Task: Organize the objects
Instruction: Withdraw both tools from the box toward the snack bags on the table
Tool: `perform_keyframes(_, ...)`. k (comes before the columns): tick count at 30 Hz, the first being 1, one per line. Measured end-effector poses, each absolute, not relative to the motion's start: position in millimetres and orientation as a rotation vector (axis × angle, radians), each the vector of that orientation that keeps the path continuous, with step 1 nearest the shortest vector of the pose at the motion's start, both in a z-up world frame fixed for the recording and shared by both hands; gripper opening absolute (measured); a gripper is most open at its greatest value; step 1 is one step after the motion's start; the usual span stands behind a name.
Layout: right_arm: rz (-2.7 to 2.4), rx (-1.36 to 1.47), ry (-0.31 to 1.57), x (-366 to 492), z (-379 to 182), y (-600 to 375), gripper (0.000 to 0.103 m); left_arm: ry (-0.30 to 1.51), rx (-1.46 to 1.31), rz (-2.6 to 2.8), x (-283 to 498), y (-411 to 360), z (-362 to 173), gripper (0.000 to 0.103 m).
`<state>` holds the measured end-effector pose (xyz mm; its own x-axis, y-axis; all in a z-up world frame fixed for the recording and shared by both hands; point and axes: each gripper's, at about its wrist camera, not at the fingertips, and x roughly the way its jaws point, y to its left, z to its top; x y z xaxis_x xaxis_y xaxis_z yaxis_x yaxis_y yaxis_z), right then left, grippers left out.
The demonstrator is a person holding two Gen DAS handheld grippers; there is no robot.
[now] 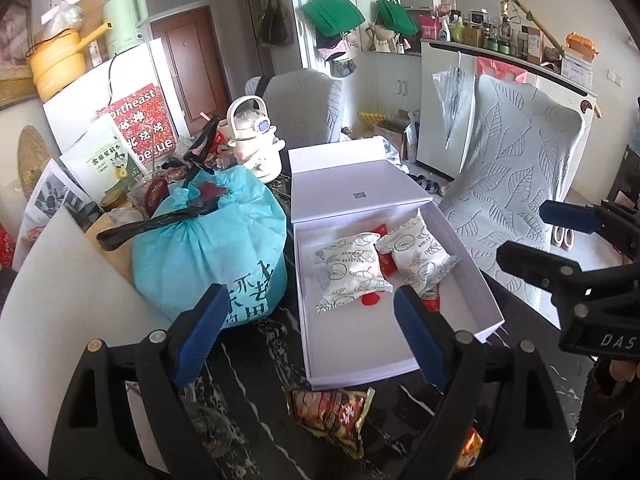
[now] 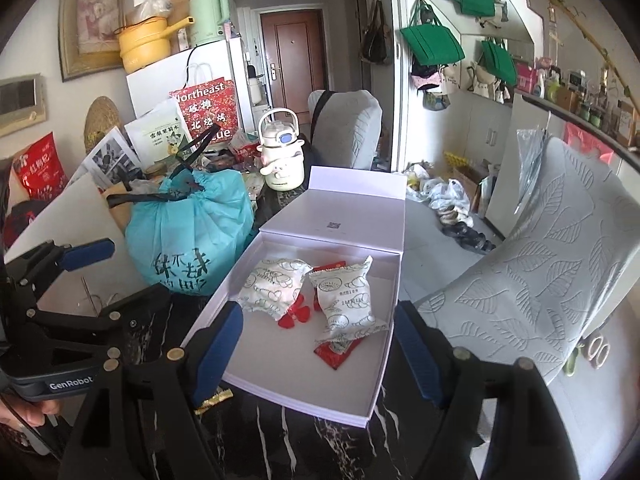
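An open white box (image 1: 352, 344) (image 2: 280, 364) lies on the dark marble table. Inside are two white printed snack packets (image 1: 352, 268) (image 2: 276, 288) and small red packets (image 1: 386, 264) (image 2: 336, 352). A red-brown snack packet (image 1: 332, 412) lies on the table in front of the box. My left gripper (image 1: 308, 320) is open and empty, above the box's near left corner. My right gripper (image 2: 316, 340) is open and empty over the box's near end. It also shows in the left wrist view (image 1: 532, 232) at the right.
A tied teal bag (image 1: 208, 248) (image 2: 192, 232) stands left of the box. Behind it are a white kettle-shaped pot (image 1: 256, 140) (image 2: 280, 152), packets and a red bag. A grey leaf-patterned chair (image 1: 512, 184) (image 2: 540, 260) stands right of the table.
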<state>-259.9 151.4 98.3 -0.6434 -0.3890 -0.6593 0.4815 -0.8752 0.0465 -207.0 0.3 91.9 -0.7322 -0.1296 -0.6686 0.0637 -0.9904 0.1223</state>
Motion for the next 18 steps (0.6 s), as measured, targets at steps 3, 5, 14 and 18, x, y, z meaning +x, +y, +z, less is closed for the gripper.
perform_keyframes(3, -2.469, 0.95, 0.183, -248, 98, 153, 0.079, -0.139, 1.103, -2.832, -198, 2, 94, 0.084)
perform_keyframes(5, -2.467, 0.952, 0.179, -241, 97, 155, 0.079, -0.147, 1.104, -2.829, -191, 2, 95, 0.084)
perform_keyframes(14, -2.488, 0.989, 0.16, -219, 84, 162, 0.079, -0.16, 1.15, -2.837, -171, 6, 81, 0.084)
perform_keyframes(18, -2.506, 0.983, 0.163, -208, 77, 162, 0.079, -0.189, 1.189, -2.836, -168, 11, 71, 0.084)
